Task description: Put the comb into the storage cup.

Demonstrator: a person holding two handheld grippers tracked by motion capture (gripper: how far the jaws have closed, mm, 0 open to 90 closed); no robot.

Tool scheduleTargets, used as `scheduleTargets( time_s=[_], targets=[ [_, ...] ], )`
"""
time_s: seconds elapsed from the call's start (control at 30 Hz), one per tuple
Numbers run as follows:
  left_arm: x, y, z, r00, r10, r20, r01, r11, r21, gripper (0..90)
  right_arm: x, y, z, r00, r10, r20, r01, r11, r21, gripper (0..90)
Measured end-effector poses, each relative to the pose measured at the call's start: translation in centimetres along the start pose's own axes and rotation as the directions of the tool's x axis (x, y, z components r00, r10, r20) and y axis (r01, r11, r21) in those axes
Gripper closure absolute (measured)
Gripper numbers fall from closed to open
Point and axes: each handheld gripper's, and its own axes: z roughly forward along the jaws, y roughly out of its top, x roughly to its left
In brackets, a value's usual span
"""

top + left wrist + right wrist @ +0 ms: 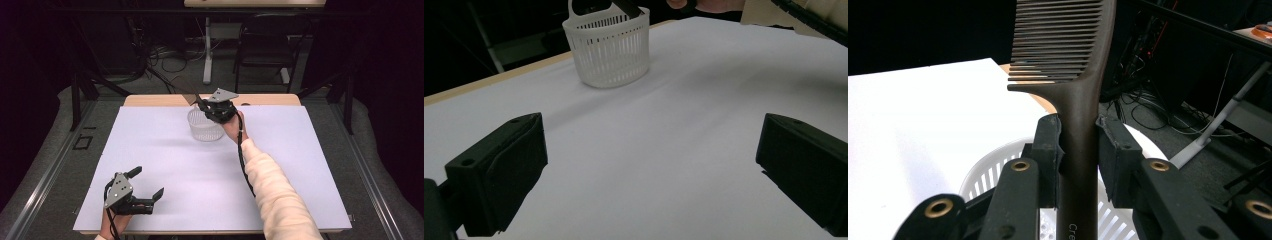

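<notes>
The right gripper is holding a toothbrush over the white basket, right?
Not quite. The right gripper holds a dark brown comb, not a toothbrush; the right gripper view shows its teeth. It is indeed over the white basket.

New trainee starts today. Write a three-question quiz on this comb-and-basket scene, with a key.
1. True or false: the right gripper is shut on the comb.
2. What lies directly below the held comb? A) the white basket B) bare table C) the left gripper
3. Fill in: the left gripper's jaws stand ____, with nothing between them.

Key
1. True: both jaws press on the comb's handle, teeth pointing away from the gripper.
2. A: the right gripper view shows the basket's rim under the jaws.
3. Open: it rests near the table's front edge, far from the basket.
</notes>
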Motion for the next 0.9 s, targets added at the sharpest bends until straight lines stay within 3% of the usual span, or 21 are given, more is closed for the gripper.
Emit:
scheduleTargets(
  time_s=[0.9],
  targets=[
    [0.00, 0.01, 0.02, 1.0000, 0.003, 0.000, -0.003, 1.0000, 0.004, 0.3, 0.11, -0.60, 0.45, 0.9998, -0.018, 0.004, 0.018, 0.9988, 0.046, 71.7]
  ],
)
